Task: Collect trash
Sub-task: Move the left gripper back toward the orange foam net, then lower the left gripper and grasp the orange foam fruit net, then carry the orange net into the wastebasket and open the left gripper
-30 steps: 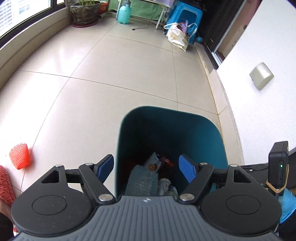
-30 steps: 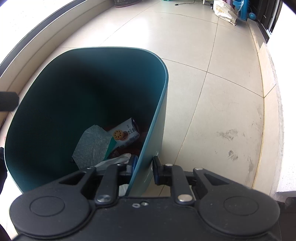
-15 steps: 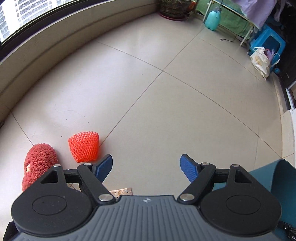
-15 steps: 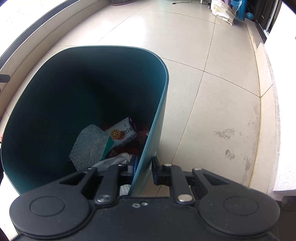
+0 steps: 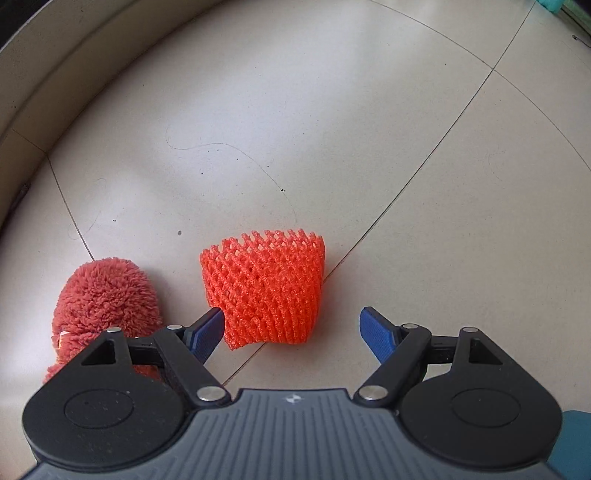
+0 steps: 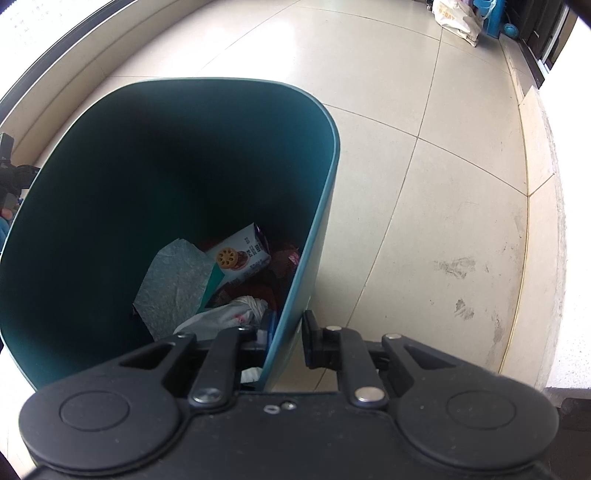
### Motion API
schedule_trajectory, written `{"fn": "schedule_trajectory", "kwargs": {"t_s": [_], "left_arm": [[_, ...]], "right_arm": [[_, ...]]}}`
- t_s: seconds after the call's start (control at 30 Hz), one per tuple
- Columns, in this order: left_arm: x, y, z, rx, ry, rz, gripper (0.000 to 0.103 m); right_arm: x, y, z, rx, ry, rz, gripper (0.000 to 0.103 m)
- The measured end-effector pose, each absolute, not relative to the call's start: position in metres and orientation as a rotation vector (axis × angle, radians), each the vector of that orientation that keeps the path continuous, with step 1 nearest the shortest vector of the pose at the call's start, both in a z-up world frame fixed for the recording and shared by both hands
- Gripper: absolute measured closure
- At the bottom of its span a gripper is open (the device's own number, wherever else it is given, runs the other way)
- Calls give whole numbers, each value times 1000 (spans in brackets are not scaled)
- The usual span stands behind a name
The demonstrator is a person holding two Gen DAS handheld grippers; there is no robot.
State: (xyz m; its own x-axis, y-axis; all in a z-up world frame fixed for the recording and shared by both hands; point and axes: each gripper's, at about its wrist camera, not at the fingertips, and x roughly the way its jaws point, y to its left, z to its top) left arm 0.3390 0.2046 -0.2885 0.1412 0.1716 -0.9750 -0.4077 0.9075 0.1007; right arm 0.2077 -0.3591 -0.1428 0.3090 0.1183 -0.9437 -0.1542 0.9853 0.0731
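An orange foam net sleeve (image 5: 266,288) lies on the tiled floor. My left gripper (image 5: 291,328) is open, low over the floor, and the sleeve's near end sits between its blue fingertips (image 5: 375,332). My right gripper (image 6: 286,334) is shut on the right wall of a teal trash bin (image 6: 325,192), one finger inside and one outside. Inside the bin lie a snack box (image 6: 240,258), a green sheet (image 6: 173,284) and a white plastic bag (image 6: 225,314).
A fuzzy red slipper (image 5: 103,295) lies just left of the sleeve. A curved low wall (image 5: 55,74) borders the floor on the left. A white bag (image 6: 458,18) and blue stool stand far back. A white wall (image 6: 576,221) runs on the right.
My left gripper swung away from above the bin to the left and came down to the orange sleeve, which now lies between its fingers. My right gripper keeps its hold on the bin.
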Motion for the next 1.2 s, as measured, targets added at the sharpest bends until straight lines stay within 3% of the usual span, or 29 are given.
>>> {"fn": "schedule_trajectory", "kwargs": {"t_s": [0.23,0.27,0.3,0.33,0.4,0.5,0.93,1.2], "left_arm": [[351,221,-320,-219,1369,470,24],[352,222,-322,-215,1370,483,29],[352,223,-323,-211,1376,488,44],[352,224,-325,-207,1384,490,50],[350,225,-326,-195,1398,493,72],[343,223,-319,-192,1387,490,87],[314,187,-218,-202,1311,421,90],[276,124,-123,-190,1212,243,90]], "right_arm": [[214,-346,-154,-96,1294,191,90],[215,-345,-155,-91,1298,189,90],[215,-345,-156,-87,1301,187,90],[215,-345,-156,-86,1302,185,90],[215,-344,-156,-90,1302,182,91],[215,-344,-156,-90,1301,179,91],[202,-356,-139,-25,1228,196,89],[191,-358,-130,-10,1187,204,87]]}}
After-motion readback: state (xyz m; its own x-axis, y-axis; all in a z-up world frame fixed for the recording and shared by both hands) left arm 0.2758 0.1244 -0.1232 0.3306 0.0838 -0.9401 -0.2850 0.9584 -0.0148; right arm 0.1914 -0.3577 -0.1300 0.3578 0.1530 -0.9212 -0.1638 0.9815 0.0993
